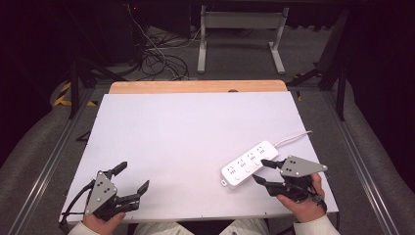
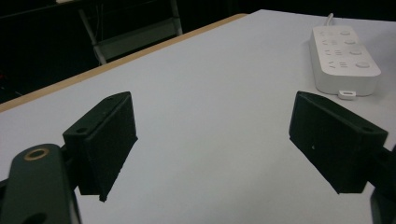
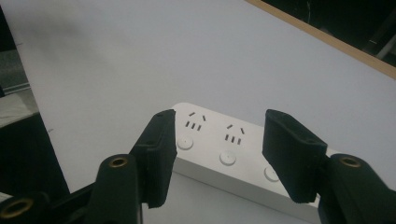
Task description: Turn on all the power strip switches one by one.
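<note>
From the high view, the white plastic power strip [image 1: 249,163] with its row of sockets and round buttons lies slanted in the lower right of the frame on the big white tabletop [image 1: 186,137], its white cable [image 1: 293,138] running off toward the right edge. The right gripper [image 1: 262,171] sits right at the strip's near long side with its jaws spread, one tip over the strip and one just off it, while the left gripper [image 1: 133,177] rests in the lower left, well apart, jaws also wide open and holding nothing. In the left gripper view, the strip [image 2: 344,59] sits in the upper right corner, far beyond the spread jaws. In the right gripper view, the strip [image 3: 233,154] lies across the middle, the open jaws straddling its width. I reckon the move is grabbing it across the body: come lower, keep the pads off the buttons, centre it, then squeeze square so it doesn't twist out.
</note>
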`<state>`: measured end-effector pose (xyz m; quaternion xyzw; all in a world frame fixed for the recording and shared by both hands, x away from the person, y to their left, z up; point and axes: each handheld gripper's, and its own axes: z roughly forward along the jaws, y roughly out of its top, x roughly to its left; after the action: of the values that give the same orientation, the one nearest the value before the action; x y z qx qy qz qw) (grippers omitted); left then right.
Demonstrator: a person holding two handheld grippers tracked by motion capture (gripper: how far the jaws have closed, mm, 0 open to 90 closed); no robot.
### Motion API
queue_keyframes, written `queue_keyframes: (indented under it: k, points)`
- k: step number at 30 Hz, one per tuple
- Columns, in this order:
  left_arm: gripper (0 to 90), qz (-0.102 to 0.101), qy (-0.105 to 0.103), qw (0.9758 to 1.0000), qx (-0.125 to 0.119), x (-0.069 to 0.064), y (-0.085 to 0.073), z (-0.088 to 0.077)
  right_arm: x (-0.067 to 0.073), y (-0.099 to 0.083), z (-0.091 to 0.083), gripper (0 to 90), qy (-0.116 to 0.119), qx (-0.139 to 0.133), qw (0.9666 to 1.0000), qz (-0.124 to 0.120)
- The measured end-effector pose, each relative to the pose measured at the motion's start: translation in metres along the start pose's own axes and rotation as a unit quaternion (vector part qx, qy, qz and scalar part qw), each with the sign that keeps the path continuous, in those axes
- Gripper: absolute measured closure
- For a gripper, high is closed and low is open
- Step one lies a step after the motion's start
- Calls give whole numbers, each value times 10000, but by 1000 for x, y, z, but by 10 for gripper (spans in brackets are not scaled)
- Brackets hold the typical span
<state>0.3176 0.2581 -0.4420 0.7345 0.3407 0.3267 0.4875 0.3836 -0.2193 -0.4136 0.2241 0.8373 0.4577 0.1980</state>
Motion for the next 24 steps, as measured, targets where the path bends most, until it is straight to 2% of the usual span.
queue_keyframes:
  k: [5,24]
  points:
    - [153,-6,1,10000,11,0,0,0,-1,8,5,469,186,-16,9998,28]
    - [153,-8,12,10000,30,1,0,0,8,36,41,494,472,166,9986,-164]
